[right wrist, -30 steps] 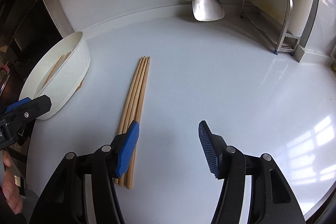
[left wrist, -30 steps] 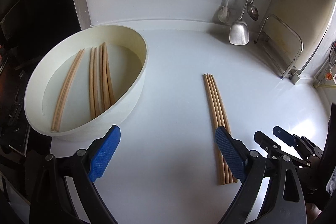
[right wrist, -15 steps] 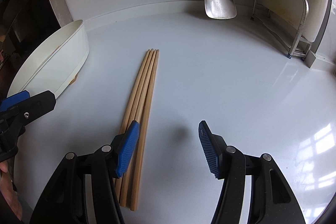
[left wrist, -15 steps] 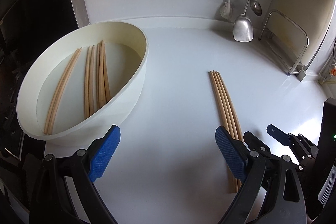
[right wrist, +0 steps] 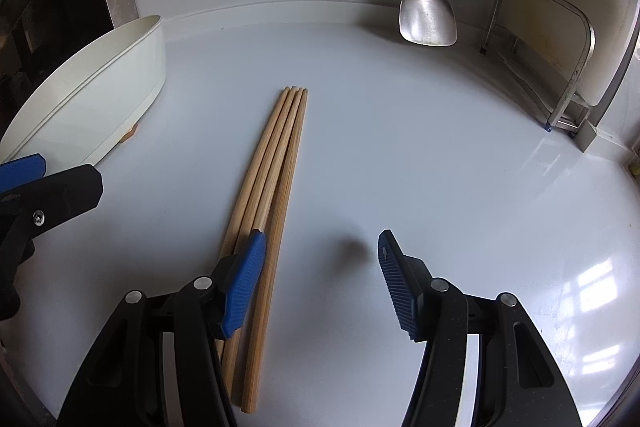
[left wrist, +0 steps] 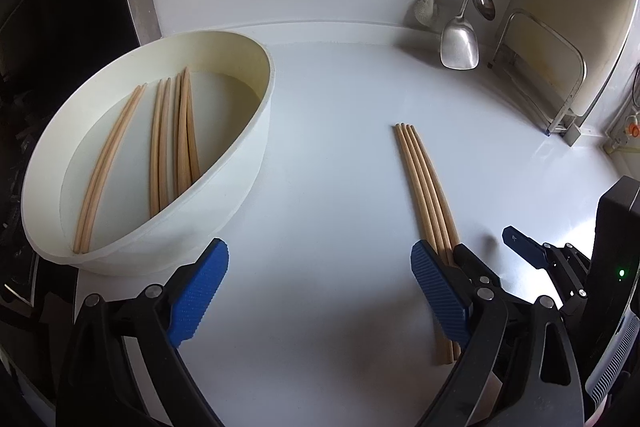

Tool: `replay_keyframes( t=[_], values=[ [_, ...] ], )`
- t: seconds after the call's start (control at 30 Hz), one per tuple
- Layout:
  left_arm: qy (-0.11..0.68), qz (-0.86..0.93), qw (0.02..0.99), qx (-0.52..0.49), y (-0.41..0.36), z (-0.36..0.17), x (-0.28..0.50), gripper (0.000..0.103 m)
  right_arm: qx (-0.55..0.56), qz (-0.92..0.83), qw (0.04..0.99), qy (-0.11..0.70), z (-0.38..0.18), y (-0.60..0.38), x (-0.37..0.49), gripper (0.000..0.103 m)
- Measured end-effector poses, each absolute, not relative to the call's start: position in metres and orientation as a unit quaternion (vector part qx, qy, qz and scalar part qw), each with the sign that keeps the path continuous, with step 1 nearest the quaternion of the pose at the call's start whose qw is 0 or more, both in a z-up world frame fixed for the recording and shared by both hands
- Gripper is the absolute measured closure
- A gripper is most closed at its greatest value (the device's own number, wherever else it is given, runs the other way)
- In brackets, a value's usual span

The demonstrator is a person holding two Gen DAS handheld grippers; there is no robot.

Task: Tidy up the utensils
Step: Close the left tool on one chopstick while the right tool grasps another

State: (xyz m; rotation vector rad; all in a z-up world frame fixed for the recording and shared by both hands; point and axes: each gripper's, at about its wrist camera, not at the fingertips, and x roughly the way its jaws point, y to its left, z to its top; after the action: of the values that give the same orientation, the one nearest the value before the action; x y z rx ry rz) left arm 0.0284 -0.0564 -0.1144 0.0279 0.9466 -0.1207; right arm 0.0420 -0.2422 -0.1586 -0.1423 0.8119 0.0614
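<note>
Since the earlier frame the right gripper point(right wrist: 320, 275) has dropped closer to the four loose chopsticks point(right wrist: 276, 171) on the surface point(right wrist: 420, 147). Its fingers are parted about halfway and empty; the left pad point(right wrist: 244, 283) covers the sticks' near ends. Left gripper point(left wrist: 320, 295) hangs wide open, empty, a bowl point(left wrist: 248, 163) at its 10 o'clock holding more chopsticks point(left wrist: 176, 143), their near ends hidden by the rim.
</note>
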Motion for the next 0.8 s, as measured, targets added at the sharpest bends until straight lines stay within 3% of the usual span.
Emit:
replay_keyframes(
  t=[0.07,0.23,0.8],
  values=[
    [0.458,-0.059,0.887,0.013,-0.058,-0.116,0.030,0.012,-0.070,0.034,0.916,0.394,-0.159,-0.243,0.043,0.050],
    [0.461,-0.061,0.885,0.014,-0.065,-0.119,0.032,0.012,-0.076,0.044,0.913,0.399,-0.160,-0.245,0.046,0.077],
    [0.485,-0.069,0.872,0.015,-0.102,-0.145,0.046,0.012,-0.054,0.028,0.915,0.399,-0.155,-0.295,0.050,0.080]
  ],
)
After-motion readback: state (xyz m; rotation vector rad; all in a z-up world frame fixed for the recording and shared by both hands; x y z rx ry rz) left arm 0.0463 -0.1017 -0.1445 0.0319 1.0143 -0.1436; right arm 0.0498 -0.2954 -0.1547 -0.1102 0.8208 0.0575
